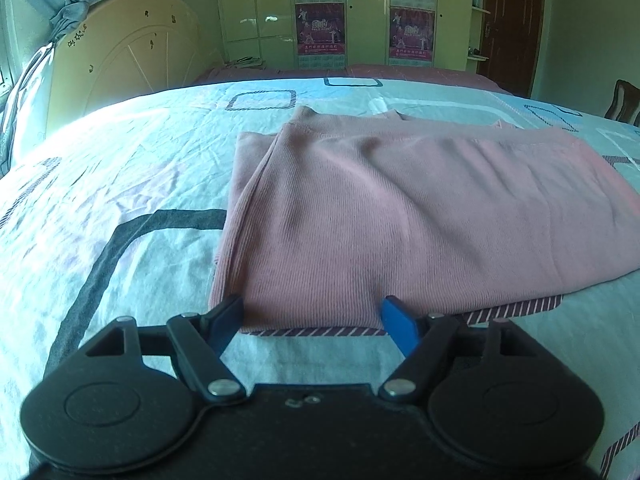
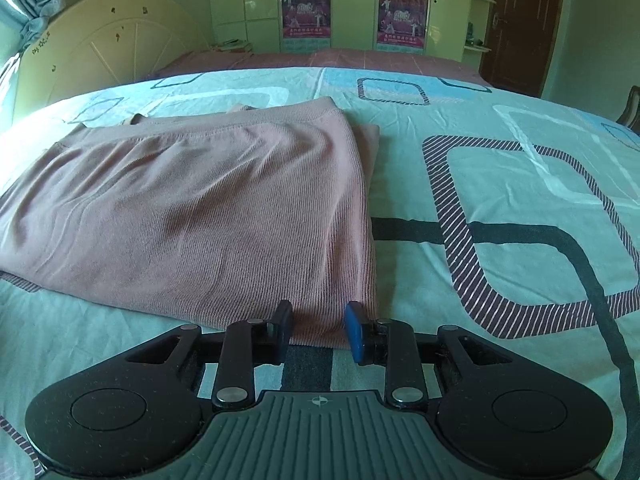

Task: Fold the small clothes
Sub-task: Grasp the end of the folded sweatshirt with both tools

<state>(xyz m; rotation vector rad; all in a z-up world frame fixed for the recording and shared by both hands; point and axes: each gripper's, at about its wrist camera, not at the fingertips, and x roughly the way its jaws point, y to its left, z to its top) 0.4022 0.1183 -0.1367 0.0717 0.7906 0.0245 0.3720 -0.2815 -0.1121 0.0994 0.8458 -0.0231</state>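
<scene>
A pink ribbed garment (image 1: 392, 208) lies folded flat on the bed, with layers stacked along its left edge. My left gripper (image 1: 312, 316) is open wide at the garment's near left corner, its blue pads either side of the hem. In the right wrist view the same garment (image 2: 200, 216) fills the left half. My right gripper (image 2: 319, 328) is open at the garment's near right corner, its fingers straddling the hem edge. Neither gripper holds cloth.
The bed sheet (image 2: 500, 184) is pale blue-green with dark rounded-square patterns. A cream headboard (image 1: 120, 64) stands at the left, a wardrobe with posters (image 1: 360, 12) at the back, a brown door (image 2: 520, 24) at the right. A chair back (image 1: 624, 100) shows at the far right.
</scene>
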